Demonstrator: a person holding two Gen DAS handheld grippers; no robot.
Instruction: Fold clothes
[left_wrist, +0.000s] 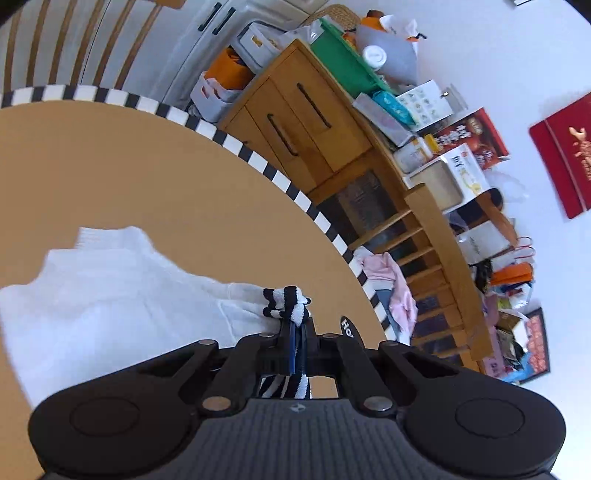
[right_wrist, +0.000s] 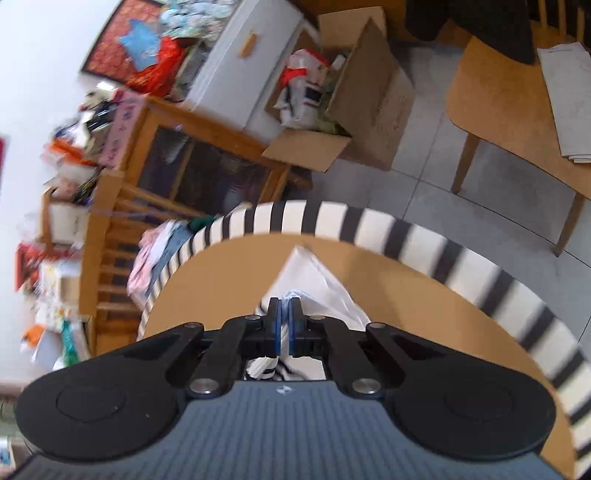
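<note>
A: What has the left gripper (left_wrist: 293, 325) got?

B: Its jaws are pinched tight on a striped cuff (left_wrist: 286, 301) of the white garment (left_wrist: 110, 295). The cloth trails away to the left of it, part lifted, over the tan surface (left_wrist: 147, 166).

A: And the right gripper (right_wrist: 284, 314)?

B: Clamped narrow on a white edge of the same garment; the rest runs straight ahead of it to a point near the surface's striped rim (right_wrist: 332, 218).

A: So which way does the fold go?

B: I can't tell. Both grippers hold the cloth, so neither is nearer; the frames are blurred and don't show the garment's long axis.
</note>
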